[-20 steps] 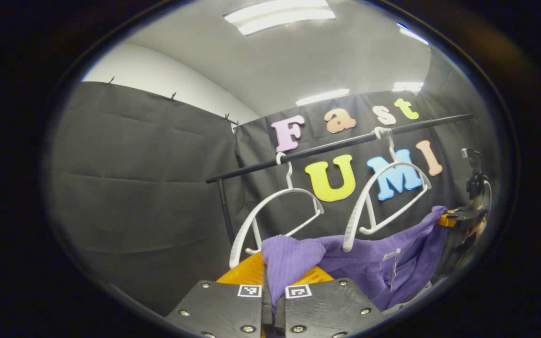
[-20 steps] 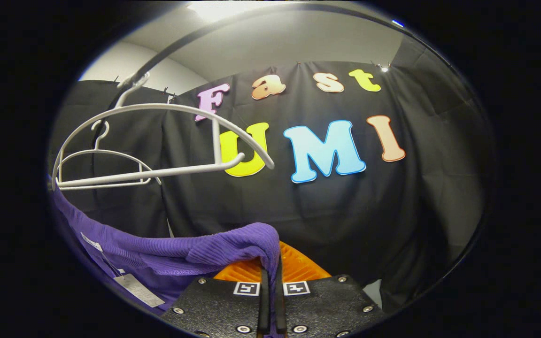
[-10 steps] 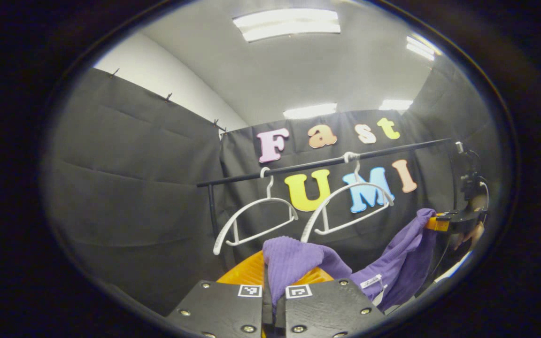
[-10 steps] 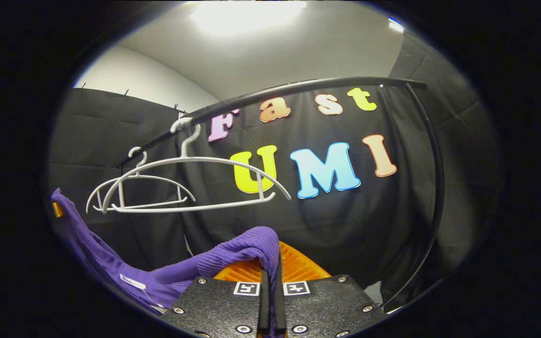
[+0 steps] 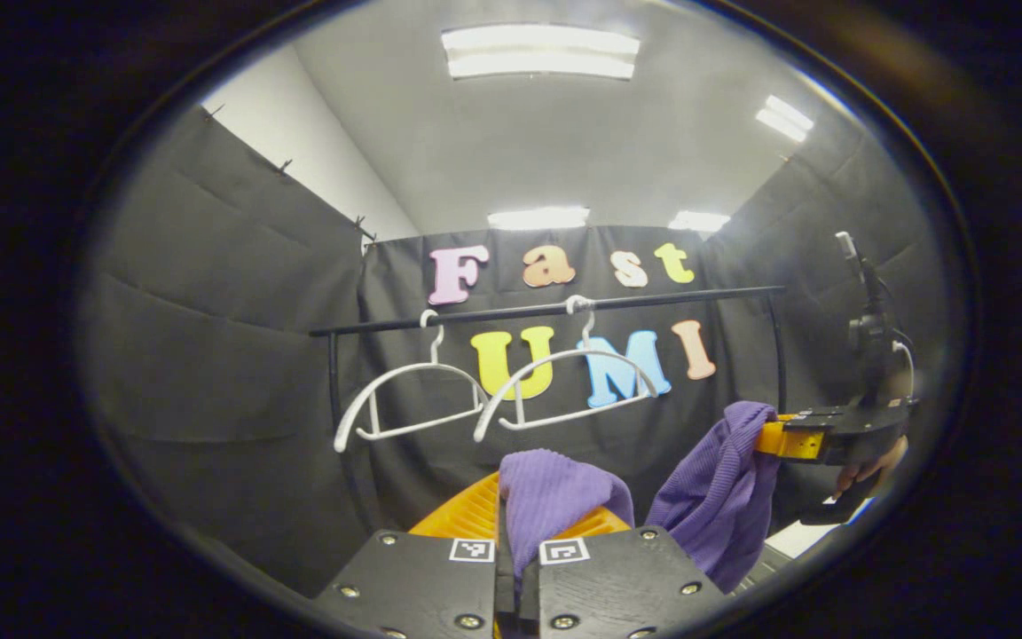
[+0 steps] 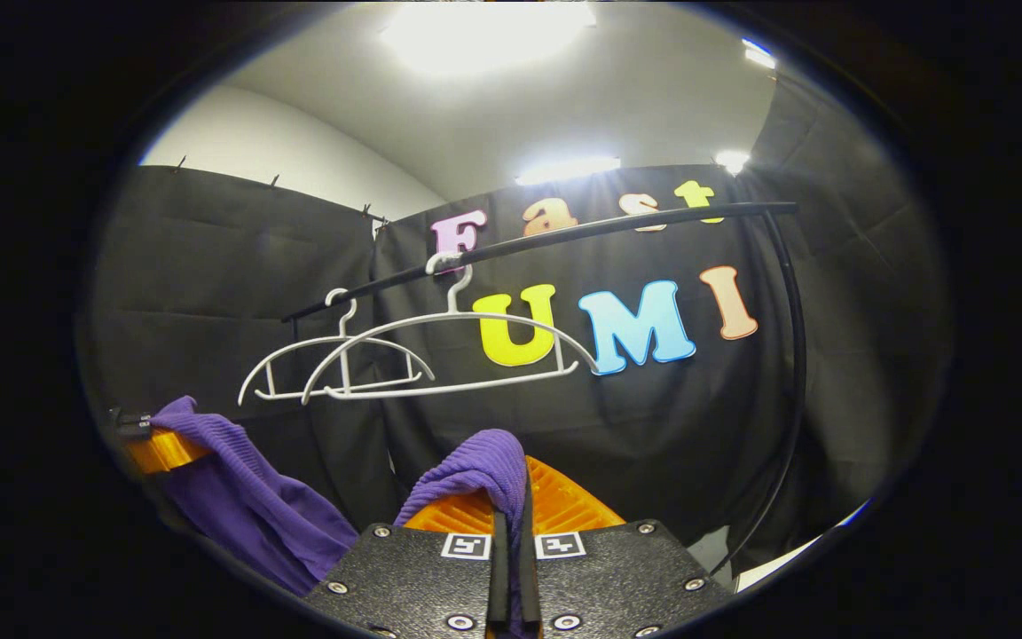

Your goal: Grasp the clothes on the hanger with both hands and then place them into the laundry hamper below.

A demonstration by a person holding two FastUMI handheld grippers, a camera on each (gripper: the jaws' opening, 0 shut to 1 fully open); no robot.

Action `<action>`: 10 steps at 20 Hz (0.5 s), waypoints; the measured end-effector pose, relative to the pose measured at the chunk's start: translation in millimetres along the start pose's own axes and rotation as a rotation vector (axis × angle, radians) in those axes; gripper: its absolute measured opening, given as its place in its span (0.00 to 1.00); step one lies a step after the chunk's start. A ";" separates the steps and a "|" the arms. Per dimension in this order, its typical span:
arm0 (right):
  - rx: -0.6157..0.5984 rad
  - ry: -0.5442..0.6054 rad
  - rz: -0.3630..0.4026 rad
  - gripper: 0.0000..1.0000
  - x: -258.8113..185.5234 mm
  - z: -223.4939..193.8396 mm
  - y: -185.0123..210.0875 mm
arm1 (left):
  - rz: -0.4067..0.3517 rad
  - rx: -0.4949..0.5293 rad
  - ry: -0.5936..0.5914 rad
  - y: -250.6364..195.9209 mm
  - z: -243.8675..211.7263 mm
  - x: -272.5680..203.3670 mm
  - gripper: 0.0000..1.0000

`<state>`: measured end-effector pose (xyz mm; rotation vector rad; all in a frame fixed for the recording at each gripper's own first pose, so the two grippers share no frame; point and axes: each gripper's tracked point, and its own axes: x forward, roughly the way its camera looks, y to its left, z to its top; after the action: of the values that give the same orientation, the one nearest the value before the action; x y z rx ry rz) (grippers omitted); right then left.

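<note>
A purple ribbed garment (image 5: pixel 555 497) hangs free between my two grippers, off the hangers. My left gripper (image 5: pixel 511 555) is shut on one bunched end of it. In the left gripper view the other end (image 5: pixel 724 497) droops from my right gripper (image 5: pixel 764 437), held by a hand at the far right. My right gripper (image 6: pixel 511 550) is shut on its end of the garment (image 6: pixel 475 470). In the right gripper view the cloth (image 6: pixel 236 497) sags down to my left gripper (image 6: pixel 134 437) at the left edge. Two bare white hangers (image 6: pixel 440 355) hang on the black rail (image 6: pixel 564 235). The hamper is hidden.
The rail's curved black upright (image 6: pixel 790 373) stands at the right. A second bare hanger (image 5: pixel 404 399) hangs left of the first (image 5: pixel 564 382) on the rail (image 5: pixel 546 309). Black cloth walls close in behind and on both sides.
Both grippers have drawn back from the rail with the garment, so the hangers look smaller and farther. The two held ends have come closer together and the cloth between them sags lower.
</note>
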<state>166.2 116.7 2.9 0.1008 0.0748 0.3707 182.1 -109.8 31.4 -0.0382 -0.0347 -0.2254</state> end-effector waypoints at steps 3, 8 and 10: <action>-0.021 0.041 0.007 0.04 -20.2 -24.3 16.5 | -0.043 -0.026 0.036 -19.9 -24.8 -4.1 0.03; -0.023 0.155 0.015 0.05 -35.2 -84.2 32.7 | -0.091 -0.033 0.121 -44.5 -84.3 -25.5 0.08; -0.031 0.203 0.014 0.05 -38.8 -113.0 34.5 | -0.098 -0.021 0.162 -50.9 -111.3 -27.5 0.03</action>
<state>107.5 144.1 -103.3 0.0329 0.2685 0.3955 147.3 -157.9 -79.1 -0.0395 0.1272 -0.3260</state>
